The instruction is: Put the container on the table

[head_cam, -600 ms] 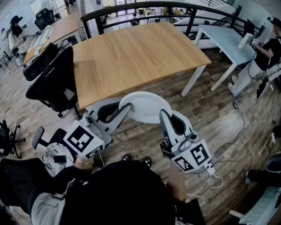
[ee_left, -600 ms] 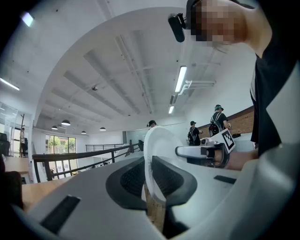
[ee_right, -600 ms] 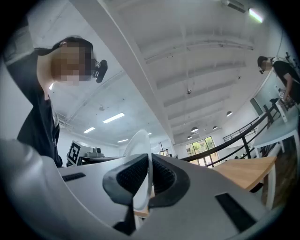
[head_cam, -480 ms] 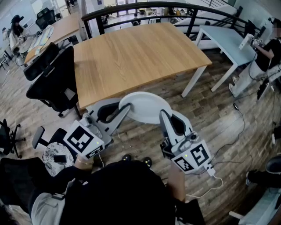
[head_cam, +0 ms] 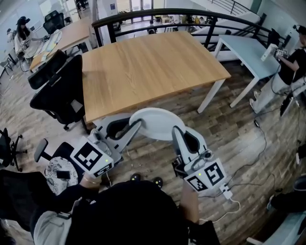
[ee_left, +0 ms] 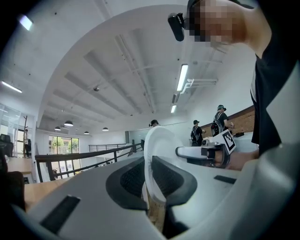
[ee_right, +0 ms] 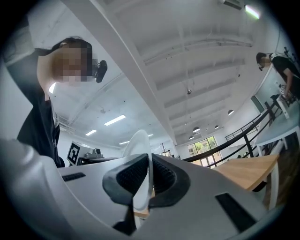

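Note:
A white round container point(head_cam: 155, 123) hangs over the wooden floor, just in front of the near edge of the wooden table point(head_cam: 148, 62). My left gripper point(head_cam: 135, 125) is shut on its left rim and my right gripper point(head_cam: 177, 130) on its right rim. In the left gripper view the white rim point(ee_left: 157, 154) stands edge-on, pinched between the dark pads of the left gripper point(ee_left: 149, 180), with the right gripper point(ee_left: 206, 152) behind it. The right gripper view shows the same rim point(ee_right: 140, 150) clamped in the right gripper point(ee_right: 149, 180).
Black office chairs point(head_cam: 60, 91) stand at the table's left side, and a round stool point(head_cam: 60, 170) is by my left arm. A black railing point(head_cam: 143, 14) runs behind the table. A pale blue table point(head_cam: 248, 45) and a person point(head_cam: 291, 62) are at the right. A white cable point(head_cam: 229, 206) lies on the floor.
The whole head view has slid down a little. Both grippers still hold the container at the table's near edge, in about the same place relative to it.

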`<state>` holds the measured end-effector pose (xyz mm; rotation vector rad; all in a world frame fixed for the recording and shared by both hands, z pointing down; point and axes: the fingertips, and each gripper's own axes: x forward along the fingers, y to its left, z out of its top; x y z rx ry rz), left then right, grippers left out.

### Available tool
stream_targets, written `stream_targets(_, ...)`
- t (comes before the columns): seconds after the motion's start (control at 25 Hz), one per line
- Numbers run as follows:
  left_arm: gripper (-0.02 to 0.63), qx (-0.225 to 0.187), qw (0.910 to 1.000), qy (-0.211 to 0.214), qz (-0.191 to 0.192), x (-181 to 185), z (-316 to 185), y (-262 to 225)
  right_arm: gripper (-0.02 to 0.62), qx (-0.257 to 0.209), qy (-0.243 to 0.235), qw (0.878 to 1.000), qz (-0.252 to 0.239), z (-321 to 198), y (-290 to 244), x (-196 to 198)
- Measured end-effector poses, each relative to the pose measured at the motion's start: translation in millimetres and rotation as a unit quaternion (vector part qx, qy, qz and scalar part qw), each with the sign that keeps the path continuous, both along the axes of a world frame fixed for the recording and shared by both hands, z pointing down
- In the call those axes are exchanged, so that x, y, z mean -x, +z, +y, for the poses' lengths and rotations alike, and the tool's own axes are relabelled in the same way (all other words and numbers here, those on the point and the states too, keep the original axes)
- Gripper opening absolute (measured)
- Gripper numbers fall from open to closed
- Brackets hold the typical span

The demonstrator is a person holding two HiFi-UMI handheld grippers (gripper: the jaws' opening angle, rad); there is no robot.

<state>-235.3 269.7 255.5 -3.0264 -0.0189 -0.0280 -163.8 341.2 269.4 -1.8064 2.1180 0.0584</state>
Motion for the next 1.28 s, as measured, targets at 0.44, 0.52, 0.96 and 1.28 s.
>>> stream_targets(0.44,0.048,0.028,0.9995,0.013,0.007,-40,24,2,0.023,-0.001,0.025,1.0,0.002,27,-1,-39)
stream_targets(0.52,0.046,0.025,0.9995,0.016,0.009,-52,29,1,0.023,-0.002,0.032,0.999,0.003,34,-2,-49)
stream_targets(0.96,0.048,0.01,0.9998,-0.015,-0.003,-65,51,9,0.023,-0.014,0.01,1.0,-0.012,51,8,-68)
stream_targets(1.28,0.048,-0.004,0.9992,-0.037,-0.016,-77,42,13,0.023,-0.018,-0.004,1.0,-0.018,38,13,-83)
